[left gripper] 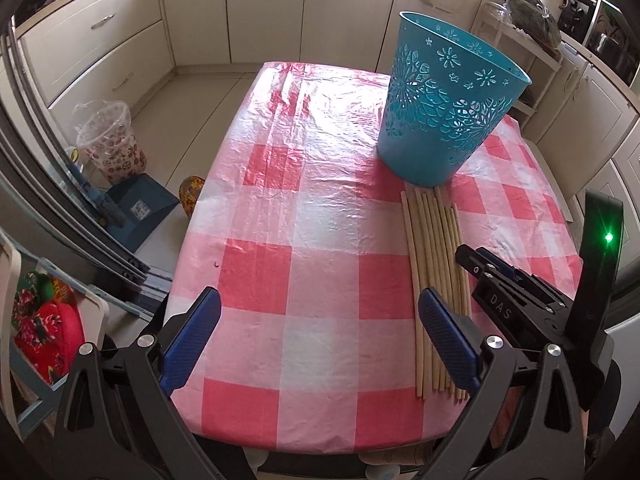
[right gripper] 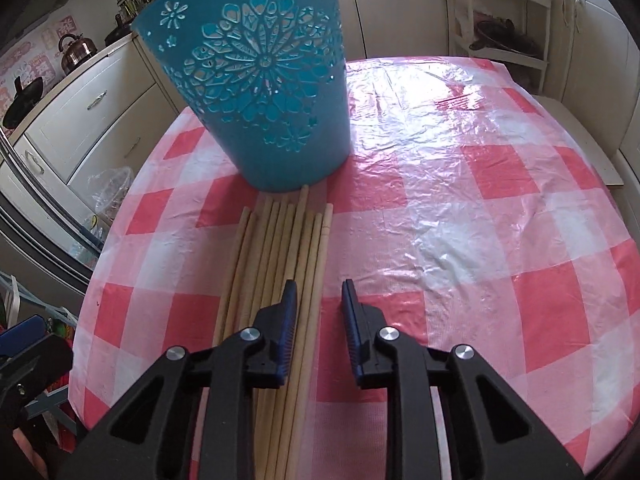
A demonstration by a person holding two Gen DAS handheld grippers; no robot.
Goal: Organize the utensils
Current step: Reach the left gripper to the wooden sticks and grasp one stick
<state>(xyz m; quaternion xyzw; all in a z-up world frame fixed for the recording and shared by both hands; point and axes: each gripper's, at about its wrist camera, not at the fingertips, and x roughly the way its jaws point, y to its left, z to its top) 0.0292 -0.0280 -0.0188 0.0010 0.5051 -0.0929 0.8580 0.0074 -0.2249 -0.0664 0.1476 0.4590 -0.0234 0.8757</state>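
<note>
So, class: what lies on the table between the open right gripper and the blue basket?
The row of wooden chopsticks lies there, running from under the right gripper up to the blue basket; the right wrist view shows it best.

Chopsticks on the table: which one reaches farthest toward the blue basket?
The chopstick just right of the bundle's middle; its tip alone meets the blue basket.

left fingers point(left gripper: 320, 338) apart | chopsticks point(left gripper: 436, 272) beside teal basket point(left gripper: 444, 108)
</note>
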